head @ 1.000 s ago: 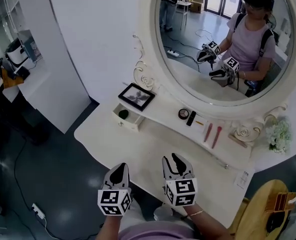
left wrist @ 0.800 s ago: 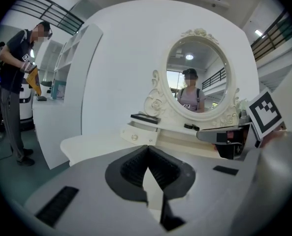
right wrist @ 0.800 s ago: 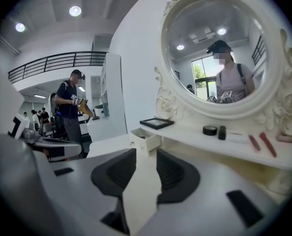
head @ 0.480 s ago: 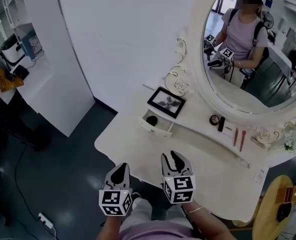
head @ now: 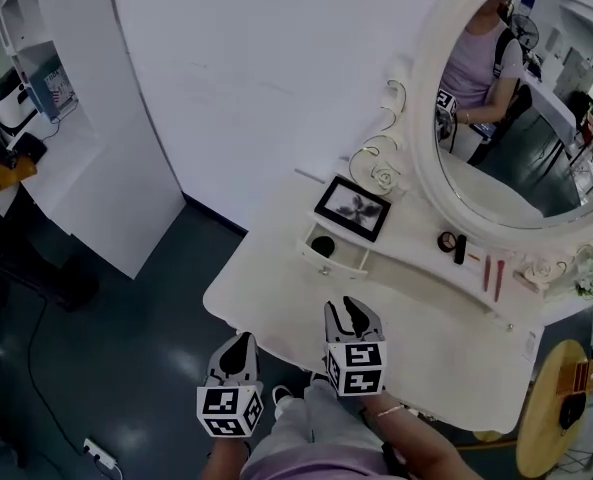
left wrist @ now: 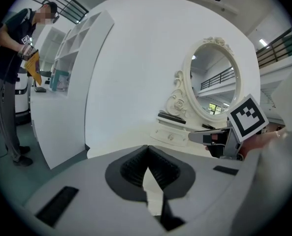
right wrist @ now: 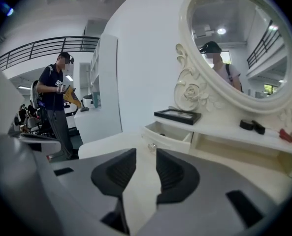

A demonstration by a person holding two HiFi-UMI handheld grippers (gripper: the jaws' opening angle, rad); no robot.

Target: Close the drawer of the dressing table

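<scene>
Drawer (head: 334,256): where, off the claws?
– Ahead of both, across the bare top of the dressing table (head: 276,303). It is pulled out, and its front and knob (right wrist: 151,146) face the claws. In the right gripper view the knob sits just beyond the tips, in line with the gap. Head view shows it well apart, no contact.

Anything in it?
– One small dark round item (head: 323,246). Cannot tell what.

Right claw (head: 348,314)?
– Jaws part open, a narrow gap between the ribbed pads. Nothing between them; only table top shows through.

Left claw (head: 241,340)?
– Pinched together at the tips, empty. At the table's near edge, beside and a little behind the right claw.

Beyond the drawer?
– Black picture frame (head: 353,209) on the shelf above it, farther from the claws. Round mirror (head: 516,118) right of that, white carved rim. On the shelf under the mirror, right of the right claw's line: round compact (head: 447,240), dark tube (head: 460,249) just beside it, two red brushes (head: 492,273).

People?
– The holder's legs show below the claws. Another person (left wrist: 10,73) stands far left of the left claw, by a white counter.
</scene>
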